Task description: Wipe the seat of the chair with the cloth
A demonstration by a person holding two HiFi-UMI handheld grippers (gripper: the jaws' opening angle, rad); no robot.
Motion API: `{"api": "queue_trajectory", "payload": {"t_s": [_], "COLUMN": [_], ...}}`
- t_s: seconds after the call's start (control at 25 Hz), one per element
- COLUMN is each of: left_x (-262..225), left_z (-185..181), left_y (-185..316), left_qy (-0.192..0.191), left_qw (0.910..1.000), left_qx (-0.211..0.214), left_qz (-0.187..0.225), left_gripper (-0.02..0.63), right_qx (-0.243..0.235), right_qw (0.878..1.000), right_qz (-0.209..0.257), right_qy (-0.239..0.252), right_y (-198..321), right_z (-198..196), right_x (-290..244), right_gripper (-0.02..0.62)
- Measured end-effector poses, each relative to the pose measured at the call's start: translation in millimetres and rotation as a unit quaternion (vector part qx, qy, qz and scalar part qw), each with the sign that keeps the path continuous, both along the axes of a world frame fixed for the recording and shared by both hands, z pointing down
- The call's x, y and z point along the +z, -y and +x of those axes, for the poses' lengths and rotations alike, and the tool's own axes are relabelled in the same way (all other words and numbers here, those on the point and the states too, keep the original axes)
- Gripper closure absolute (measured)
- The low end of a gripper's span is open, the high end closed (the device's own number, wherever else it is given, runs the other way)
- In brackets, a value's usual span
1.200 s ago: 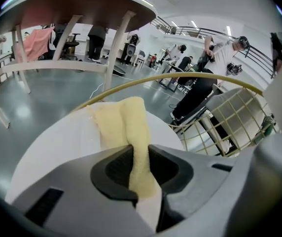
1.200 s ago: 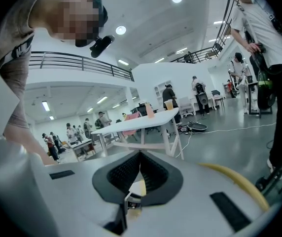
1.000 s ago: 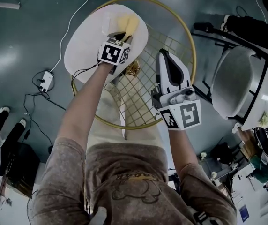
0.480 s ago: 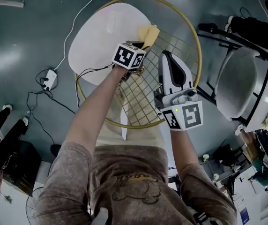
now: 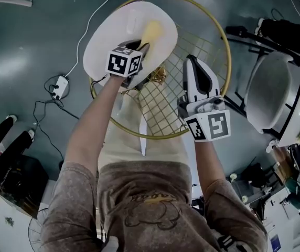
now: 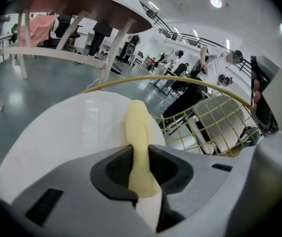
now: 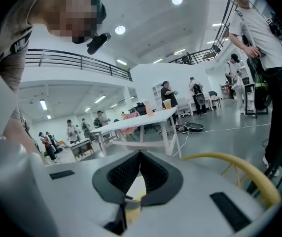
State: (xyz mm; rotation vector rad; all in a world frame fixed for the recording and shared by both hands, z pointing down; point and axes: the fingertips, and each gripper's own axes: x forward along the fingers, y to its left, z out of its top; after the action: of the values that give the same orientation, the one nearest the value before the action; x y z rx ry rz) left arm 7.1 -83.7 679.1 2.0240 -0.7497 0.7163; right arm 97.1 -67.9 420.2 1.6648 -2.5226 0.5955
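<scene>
Clamping left gripper (image 6: 141, 154) on one end of the cloth (image 6: 137, 125), seemingly soft, light, limp, over the seat (image 6: 57, 132); holding right gripper (image 7: 140, 156) closed, empty.

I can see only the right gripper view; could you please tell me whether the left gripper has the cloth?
Observer: Yes. The left gripper is shut on the yellow cloth.
Operator: Thank you. Is the cloth on the seat?
Observer: Yes, its free end lies on the white seat.
Operator: And where does my right gripper sit relative to the chair?
Observer: In the head view the right gripper shows over the gold wire grid, to the right of the seat and off the cloth.
</scene>
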Motion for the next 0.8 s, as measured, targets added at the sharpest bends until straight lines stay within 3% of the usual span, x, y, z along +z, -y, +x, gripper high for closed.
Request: {"api": "queue_trajectory", "payload": {"t_s": [0.2,0.44,0.64,0.8], "left_x": [-7,-17,-11,-7], "left_z": [-85,-180,-223,-223], "left_y": [34,74,82,82], "left_qy": [0.036,0.077,0.109,0.108], "left_qw": [0.9965,0.9860,0.9790,0.9765], "left_qx": [-0.073,-0.143,-0.169,-0.184], "left_qz": [0.019,0.036,0.033,0.029], "left_gripper": [0.514,0.514,0.514,0.514], "right_qx": [-0.003,-0.005,-0.007,-0.010], "right_qw": [1.000,1.000,1.000,1.000], "right_qz": [-0.002,-0.002,0.001,-0.001], "right_qy": [0.002,0.001,0.002,0.000], "right_y": [-3,1,8,10], "right_z": [-4,-6,-10,-12], "right_x": [0,1,-1,0], "right_gripper": [0.572,0.572,0.572,0.572]}}
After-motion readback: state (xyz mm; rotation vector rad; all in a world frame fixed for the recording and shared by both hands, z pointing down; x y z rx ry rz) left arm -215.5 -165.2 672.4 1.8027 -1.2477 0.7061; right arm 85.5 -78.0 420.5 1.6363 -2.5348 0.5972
